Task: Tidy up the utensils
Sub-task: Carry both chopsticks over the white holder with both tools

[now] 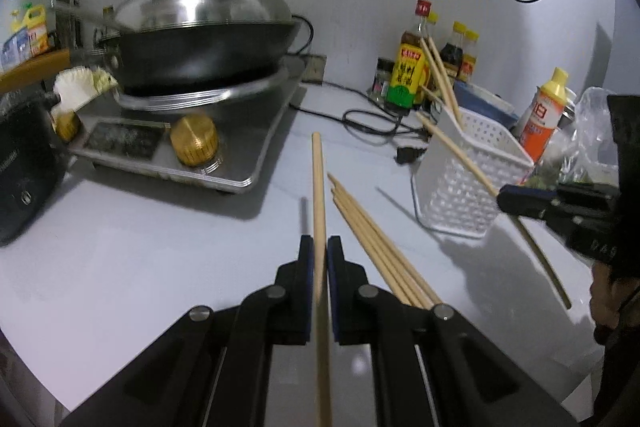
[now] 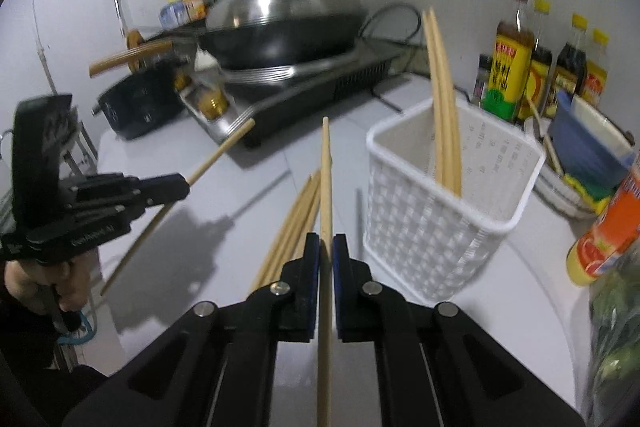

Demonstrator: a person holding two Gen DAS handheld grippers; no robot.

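Chopstick, left [image 1: 319,187]: clamped in left gripper [image 1: 320,251], clear of the countertop [image 1: 140,259]; long axis runs straight ahead along the fingers, tip toward wall.
Chopstick, right [image 2: 326,179]: pinched by right gripper [image 2: 326,251], same fore-aft axis, just left of white basket [image 2: 424,227].
Loose chopsticks [image 1: 376,247]: flat on the countertop, bundled, lying diagonally.
Basket contents [image 2: 442,99]: chopsticks standing near-upright.

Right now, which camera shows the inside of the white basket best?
The right wrist view: the white basket sits close, its open top and the chopsticks inside visible. The left wrist view shows mostly its outer wall.
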